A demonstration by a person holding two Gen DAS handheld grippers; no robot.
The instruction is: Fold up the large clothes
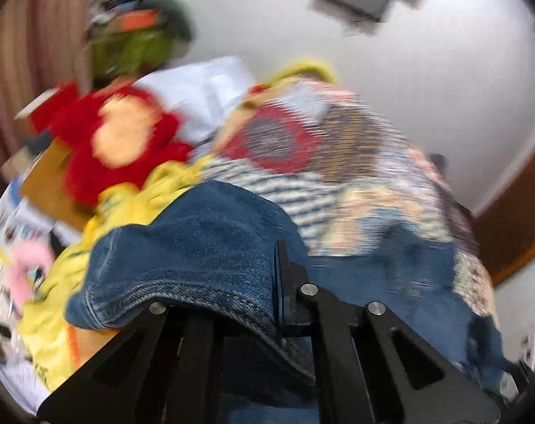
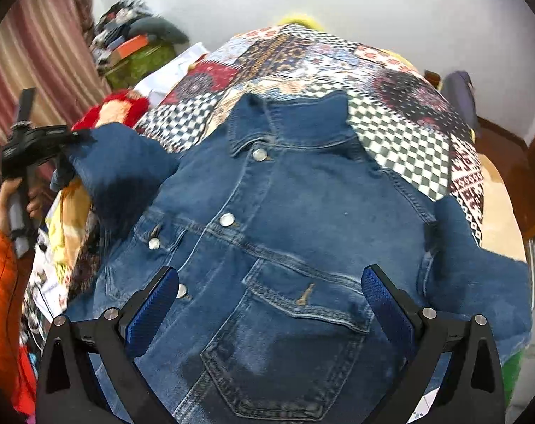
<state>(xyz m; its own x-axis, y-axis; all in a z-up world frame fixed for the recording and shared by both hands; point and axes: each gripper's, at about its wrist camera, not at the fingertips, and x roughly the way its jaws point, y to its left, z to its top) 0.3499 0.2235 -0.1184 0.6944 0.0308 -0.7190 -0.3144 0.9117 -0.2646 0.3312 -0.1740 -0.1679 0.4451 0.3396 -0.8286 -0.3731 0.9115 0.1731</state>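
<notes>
A blue denim jacket [image 2: 285, 247] lies front-up on a patchwork quilt [image 2: 391, 106], its collar toward twelve o'clock in the right wrist view, metal buttons running down the placket and a flapped chest pocket facing the camera. One sleeve spreads out flat at three o'clock.

The right claw [image 2: 271, 304] hangs just above the jacket's lower front with its blue-padded fingers [image 2: 154, 304] spread wide apart and nothing between them.

The other sleeve rises off the quilt at nine to ten o'clock, where the left claw [image 2: 68, 141] pinches its end; the person's hand [image 2: 9, 194], in an orange sleeve, grips the handle below. In the left wrist view, which is badly motion-blurred, the left claw [image 1: 232, 304] is closed tight on a fold of that denim [image 1: 197, 254], the cloth draped over its fingers.

Beyond the quilt, at ten o'clock, sit a red plush item [image 1: 119, 141], yellow fabric [image 1: 133, 205] and a white cloth [image 1: 204, 95].
</notes>
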